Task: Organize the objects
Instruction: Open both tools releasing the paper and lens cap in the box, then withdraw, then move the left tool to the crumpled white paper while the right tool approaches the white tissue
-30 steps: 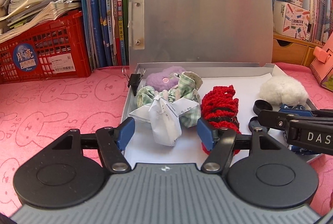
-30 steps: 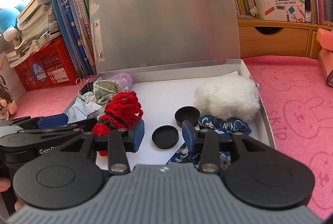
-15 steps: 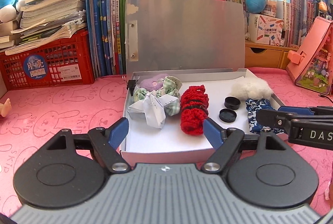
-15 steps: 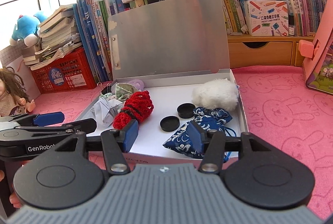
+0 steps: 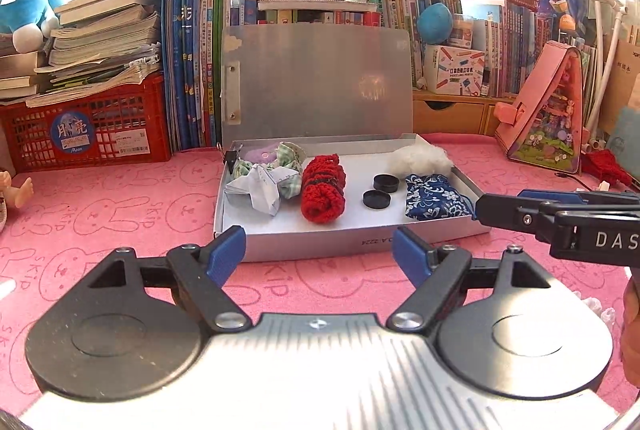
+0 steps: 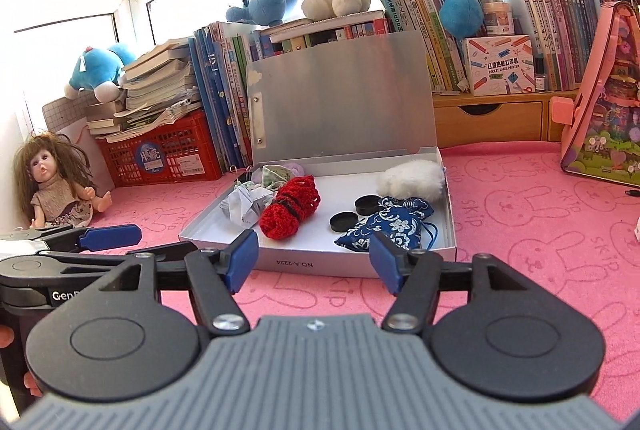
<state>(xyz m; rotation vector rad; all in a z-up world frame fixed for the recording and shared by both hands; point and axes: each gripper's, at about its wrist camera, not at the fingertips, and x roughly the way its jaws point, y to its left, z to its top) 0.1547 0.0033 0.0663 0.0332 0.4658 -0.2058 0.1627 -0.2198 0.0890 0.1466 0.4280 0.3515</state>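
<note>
Your left gripper [image 5: 319, 250] hangs empty short of the box [image 5: 352, 240], its jaws just widened. The task's things lie inside the box: folded paper [image 5: 256, 190], red knit roll [image 5: 323, 192], two black caps [image 5: 377, 198] and blue floral pouch [image 5: 434, 197]. Closing the propped lid [image 5: 320, 82] could pinch the white fluff [image 5: 420, 158] at the rim, though whether it overhangs is hard to tell. Your right gripper [image 6: 314, 262], empty too and just spread, could shove the light box.
</note>
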